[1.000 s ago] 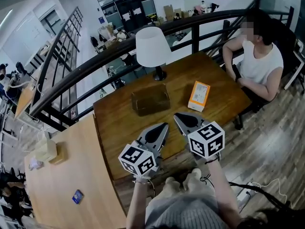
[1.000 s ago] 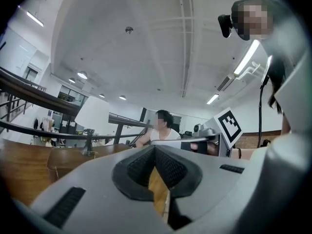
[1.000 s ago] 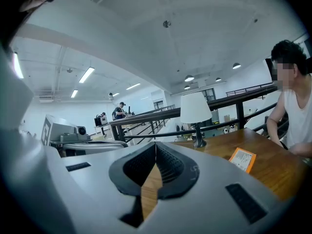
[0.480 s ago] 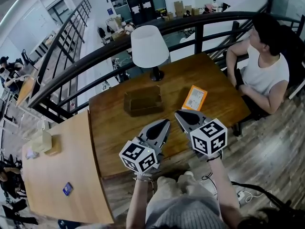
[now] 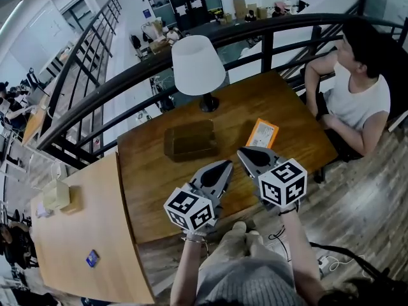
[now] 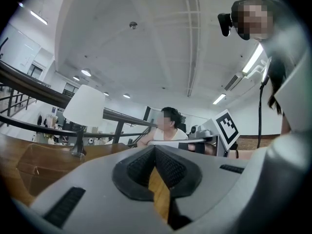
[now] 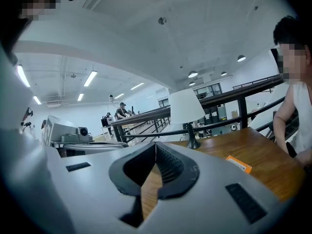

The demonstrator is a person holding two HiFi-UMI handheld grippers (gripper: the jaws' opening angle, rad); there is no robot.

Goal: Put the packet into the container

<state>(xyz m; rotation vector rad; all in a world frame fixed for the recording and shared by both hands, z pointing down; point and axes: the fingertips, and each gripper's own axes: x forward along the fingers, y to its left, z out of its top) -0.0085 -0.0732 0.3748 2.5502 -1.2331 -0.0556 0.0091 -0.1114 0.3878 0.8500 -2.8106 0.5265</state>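
An orange and white packet (image 5: 262,133) lies flat on the brown wooden table (image 5: 150,190), right of centre; its orange edge (image 7: 239,164) shows in the right gripper view. A brown open container (image 5: 189,140) stands left of it, also seen in the left gripper view as a translucent brown container (image 6: 34,167). My left gripper (image 5: 226,165) hovers over the table's near edge, jaws shut, nothing held. My right gripper (image 5: 243,152) is beside it, just short of the packet, shut and empty.
A white lamp (image 5: 198,68) stands at the table's far edge by a black railing (image 5: 127,88). A person in a white top (image 5: 360,97) sits at the table's right end. A lighter wooden table (image 5: 80,234) with small items lies to the left.
The view has shifted slightly; both grippers stay side by side over the near edge, still shut. The seated person has turned a little.
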